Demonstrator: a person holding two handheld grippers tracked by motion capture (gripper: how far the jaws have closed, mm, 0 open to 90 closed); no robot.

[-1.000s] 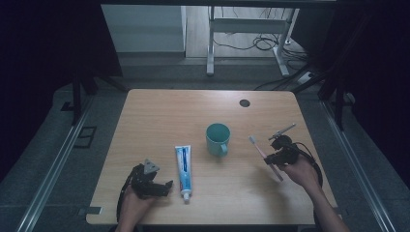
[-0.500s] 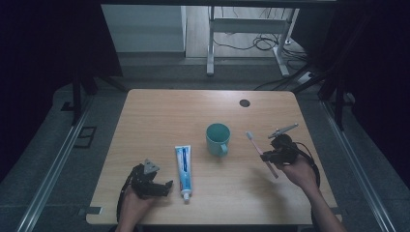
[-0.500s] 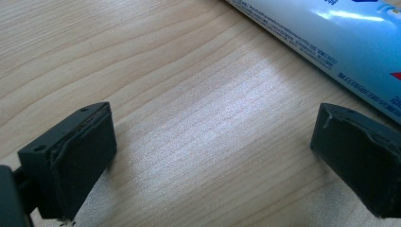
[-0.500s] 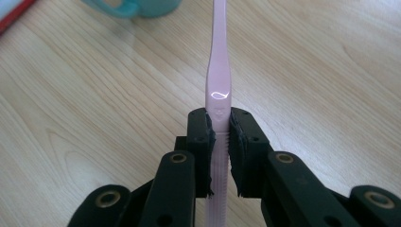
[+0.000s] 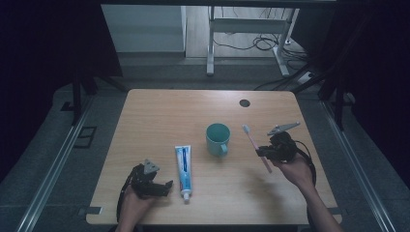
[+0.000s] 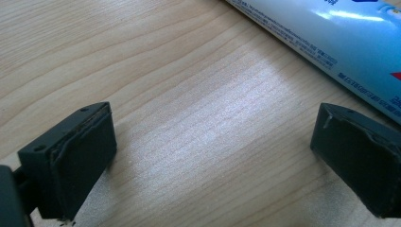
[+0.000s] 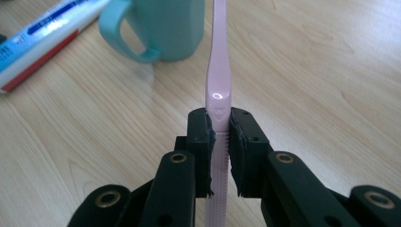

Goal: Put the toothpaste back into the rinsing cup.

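A pink toothbrush [image 5: 255, 145] [image 7: 218, 75] is clamped by its handle in my right gripper [image 5: 263, 153] [image 7: 220, 142], lifted off the table right of the teal mug [image 5: 217, 138] [image 7: 161, 28], bristle end pointing away from me. A blue-and-white toothpaste tube [image 5: 183, 166] [image 6: 331, 42] lies flat left of the mug. My left gripper [image 5: 162, 186] [image 6: 210, 156] rests low on the wood beside the tube's cap end, jaws wide apart with bare table between them.
The wooden table [image 5: 159, 116] has a dark round grommet [image 5: 244, 103] near its far right corner. Metal rails run along the floor on both sides, and a desk frame with cables stands beyond the far edge.
My right gripper has carried the toothbrush a little to the left, toward the mug, and tipped it more upright. The left gripper has stayed put.
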